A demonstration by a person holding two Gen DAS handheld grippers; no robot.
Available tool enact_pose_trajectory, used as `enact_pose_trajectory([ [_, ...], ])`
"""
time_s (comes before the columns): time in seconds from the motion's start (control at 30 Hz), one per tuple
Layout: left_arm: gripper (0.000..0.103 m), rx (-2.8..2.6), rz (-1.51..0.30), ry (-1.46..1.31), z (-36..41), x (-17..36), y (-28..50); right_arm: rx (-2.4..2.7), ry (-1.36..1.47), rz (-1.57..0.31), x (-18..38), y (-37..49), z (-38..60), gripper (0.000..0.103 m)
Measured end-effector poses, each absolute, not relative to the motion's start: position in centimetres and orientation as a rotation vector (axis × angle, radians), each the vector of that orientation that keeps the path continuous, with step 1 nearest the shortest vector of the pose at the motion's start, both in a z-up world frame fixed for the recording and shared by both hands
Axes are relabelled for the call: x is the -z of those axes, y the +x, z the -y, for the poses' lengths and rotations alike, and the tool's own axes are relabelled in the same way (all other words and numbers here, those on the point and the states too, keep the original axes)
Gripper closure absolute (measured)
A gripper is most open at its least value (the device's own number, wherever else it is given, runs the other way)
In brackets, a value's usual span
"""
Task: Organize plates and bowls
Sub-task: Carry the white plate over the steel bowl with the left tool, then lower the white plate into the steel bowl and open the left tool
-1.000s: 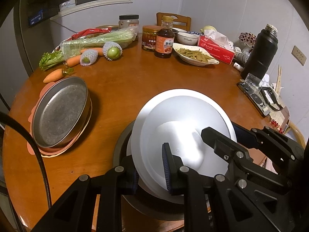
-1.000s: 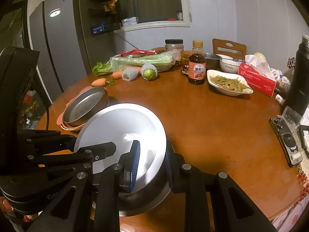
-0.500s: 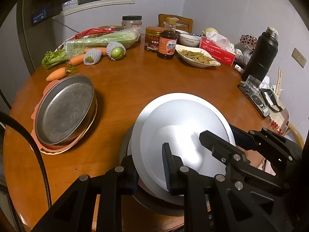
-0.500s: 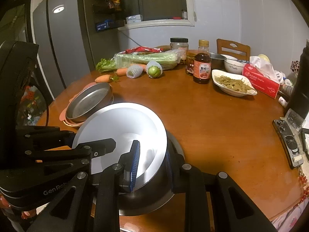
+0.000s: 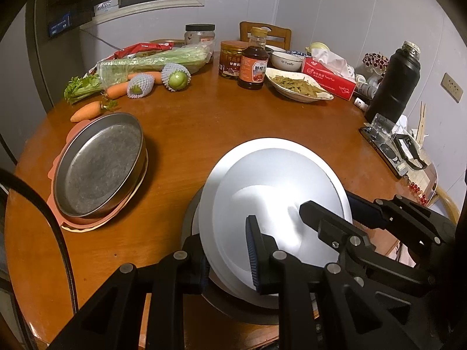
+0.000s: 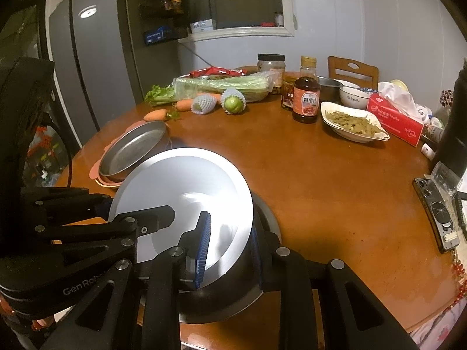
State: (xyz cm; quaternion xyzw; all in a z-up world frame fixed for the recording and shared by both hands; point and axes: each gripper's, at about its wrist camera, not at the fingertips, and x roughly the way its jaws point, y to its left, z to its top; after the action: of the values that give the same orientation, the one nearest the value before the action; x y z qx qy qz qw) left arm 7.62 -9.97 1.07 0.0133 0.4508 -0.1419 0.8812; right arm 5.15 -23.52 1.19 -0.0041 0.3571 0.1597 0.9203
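While both grippers close in from opposite sides, a white bowl (image 5: 274, 192) sits nested in a dark metal bowl (image 6: 233, 297) at the near edge of the round wooden table (image 5: 210, 122), and serves as the landmark for everything else. Nearest the camera, the left gripper (image 5: 227, 256) is clamped on the white bowl's near-left rim: one blue-padded finger lies inside the bowl, the other outside, with the rim pinched between them. Across the bowl, the right gripper (image 6: 230, 245) is clamped likewise on the opposite rim, one blue pad inside the white bowl and the other against the outer wall of the dark metal bowl, so it appears to pinch both walls together. The white bowl tilts slightly within the metal one.

Left of the bowl, apart from it, a round metal pan (image 5: 99, 163) rests on a pink mat (image 5: 58, 172). Beyond the pan lie carrots (image 5: 87, 110), two foam-netted fruits (image 5: 175, 77) and bagged celery (image 5: 151, 62). Straight beyond the bowl stand a sauce bottle (image 5: 253, 61) and jars (image 5: 230, 62), with a dish of green vegetables (image 5: 297, 87) beside them. Farther right of that dish sit a red tissue box (image 5: 327, 78) and a black flask (image 5: 394, 81).
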Motion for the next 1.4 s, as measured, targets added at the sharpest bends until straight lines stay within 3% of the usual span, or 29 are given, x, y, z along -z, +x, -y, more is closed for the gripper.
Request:
enact_pose_trajectory([
  [0.7, 0.08, 0.301, -0.928, 0.019, 9.6, -1.4, 7.5, -0.318, 0.004, -0.738, -1.3, 5.1, 23.6, 0.068],
  [0.83, 0.075, 0.298, -0.914, 0.024, 9.5, -1.6, 7.3, -0.315, 0.017, -0.728, -1.7, 4.9, 23.9, 0.066],
  [0.97, 0.063, 0.29, -0.899, 0.024, 9.4, -1.9, 7.2, -0.308, 0.025, -0.718, -2.2, 4.7, 24.1, 0.065],
  [1.27, 0.061, 0.293, -0.873, 0.025, 9.0, -2.8, 6.4, -0.297, 0.035, -0.7, -3.1, 4.3, 24.4, 0.064],
  [1.4, 0.06, 0.285, -0.855, 0.023, 8.6, -3.3, 5.9, -0.29, 0.041, -0.684, -3.7, 3.8, 24.6, 0.055],
])
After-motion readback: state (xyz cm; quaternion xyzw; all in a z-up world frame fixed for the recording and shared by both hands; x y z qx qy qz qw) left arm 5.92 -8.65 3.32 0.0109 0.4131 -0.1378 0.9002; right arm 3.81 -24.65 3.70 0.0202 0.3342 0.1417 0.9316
